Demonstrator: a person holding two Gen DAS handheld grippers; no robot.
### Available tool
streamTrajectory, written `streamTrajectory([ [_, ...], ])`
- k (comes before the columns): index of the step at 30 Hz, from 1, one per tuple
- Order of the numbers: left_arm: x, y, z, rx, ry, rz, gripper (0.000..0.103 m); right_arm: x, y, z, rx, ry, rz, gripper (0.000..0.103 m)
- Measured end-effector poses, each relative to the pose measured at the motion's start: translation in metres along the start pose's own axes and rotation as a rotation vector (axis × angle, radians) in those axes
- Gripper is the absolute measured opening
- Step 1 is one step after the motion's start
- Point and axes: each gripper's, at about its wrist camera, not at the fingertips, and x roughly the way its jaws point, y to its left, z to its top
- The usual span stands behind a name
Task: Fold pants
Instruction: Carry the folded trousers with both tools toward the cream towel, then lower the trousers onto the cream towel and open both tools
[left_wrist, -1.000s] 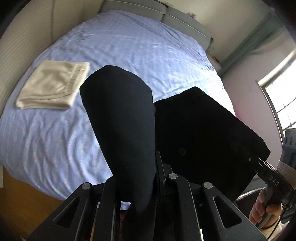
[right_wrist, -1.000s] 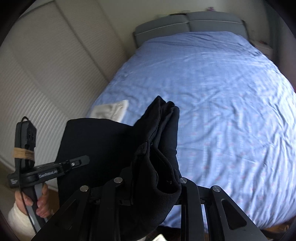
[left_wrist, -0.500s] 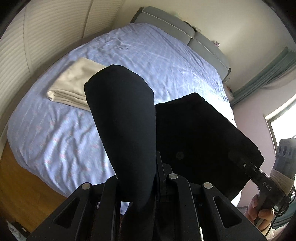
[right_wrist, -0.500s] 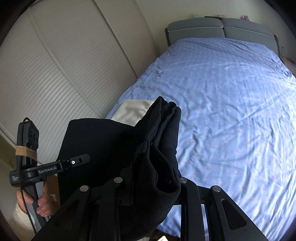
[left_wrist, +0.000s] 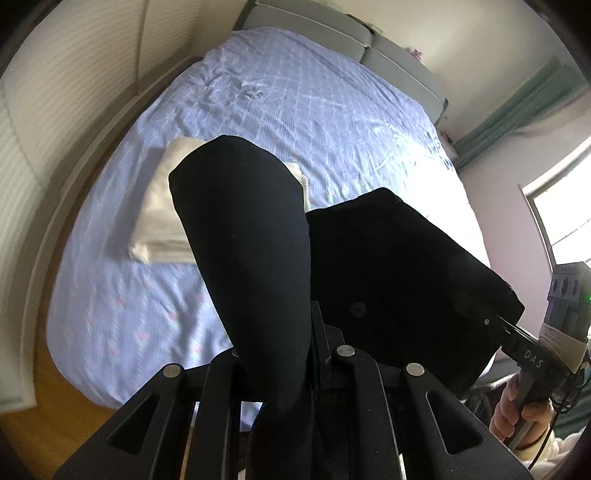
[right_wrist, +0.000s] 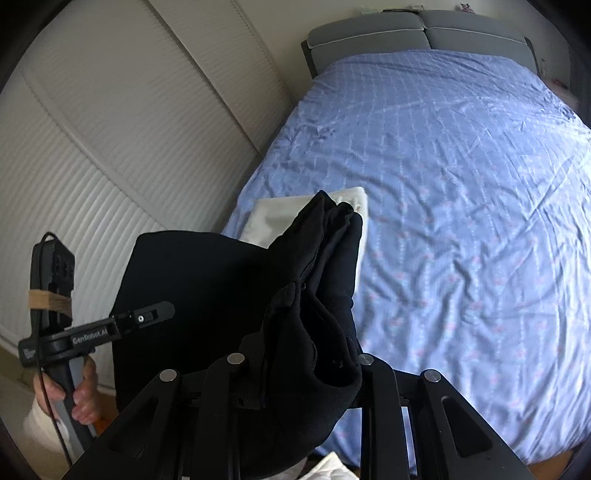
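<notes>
Black fabric is what you are carrying: the pants are hanging in the air between your two hands, off the bed, above its foot edge. Your left gripper is clamped on one bunched end, which is rising straight up in front of its lens, and your right gripper is clamped on the other, a thick wad of folds. The cloth is stretching side to side between them as a flat panel, so its long axis is running parallel to the foot edge. The bed is lying ahead of and below both grippers; neither hand looks clearly nearer. A cream folded garment is sitting near the bed's left edge, just beyond the pants as you are seeing it. Fabric is hiding both grippers' fingertips, the pants' lower hem is out of view, and the sheet is blurring.
</notes>
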Motion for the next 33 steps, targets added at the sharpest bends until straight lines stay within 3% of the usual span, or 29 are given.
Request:
streamTrajectory([
  [8,0.015,0.047,0.088,0.11,0.018,-0.049,0.015,0.054,0.027,0.057,0.027,-0.057,-0.024,0.025],
  [14,0.062,0.075,0.179,0.176,0.053,-0.105,0.015,0.103,0.027,0.106,0.064,-0.067,-0.095,0.025],
  [18,0.097,0.087,0.225,0.226,0.077,-0.1,0.015,0.144,0.018,0.131,0.101,-0.046,-0.13,0.025],
  [24,0.151,0.095,0.265,0.3,0.137,-0.071,0.015,0.195,0.0,0.142,0.155,0.0,-0.19,0.025],
  [29,0.201,0.107,0.274,0.279,0.228,-0.029,0.015,0.229,-0.017,0.125,0.227,0.072,-0.225,0.026],
  [33,0.224,0.124,0.27,0.248,0.264,0.01,0.02,0.245,-0.032,0.102,0.319,0.137,-0.204,0.027],
])
